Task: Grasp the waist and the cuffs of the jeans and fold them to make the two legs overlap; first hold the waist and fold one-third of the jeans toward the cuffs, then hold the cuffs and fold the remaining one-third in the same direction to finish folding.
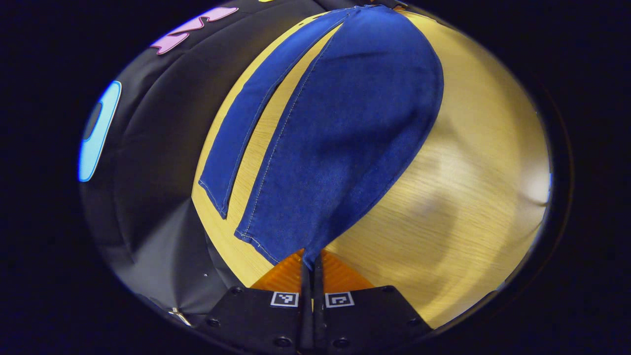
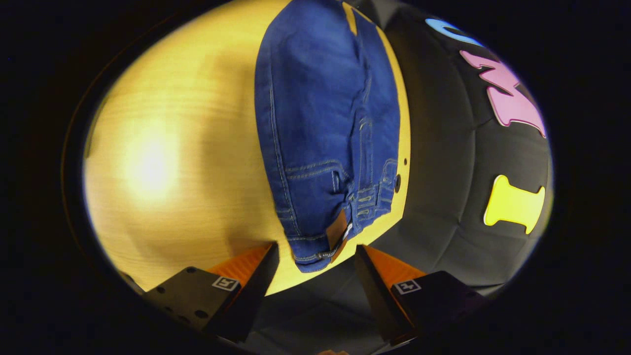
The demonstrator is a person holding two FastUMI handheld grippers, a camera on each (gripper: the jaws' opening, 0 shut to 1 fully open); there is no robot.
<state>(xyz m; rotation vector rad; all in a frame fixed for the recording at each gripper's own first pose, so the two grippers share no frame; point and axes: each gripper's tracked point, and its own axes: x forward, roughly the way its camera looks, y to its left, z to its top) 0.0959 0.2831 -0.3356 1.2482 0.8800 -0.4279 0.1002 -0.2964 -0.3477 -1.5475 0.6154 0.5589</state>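
Note:
Blue jeans (image 1: 340, 138) lie on a wooden table (image 1: 458, 197). In the left gripper view, my left gripper (image 1: 310, 259) is shut on the cuff of the nearer leg, which is raised off the table and stretches away from me. The other leg (image 1: 246, 128) lies flat to its left, with a strip of table between the two. In the right gripper view, the jeans' waist (image 2: 320, 236), with a brown patch and belt loops, sits near the table's edge. My right gripper (image 2: 315, 251) stands open, its fingers wide apart on either side of the waist corner without pressing on it.
The booth's black cloth wall (image 1: 148, 148) runs close along the table's far edge beside the jeans, and hangs right of the waist (image 2: 458, 187) in the right gripper view. Bare wood (image 2: 172, 172) spreads on the jeans' other side.

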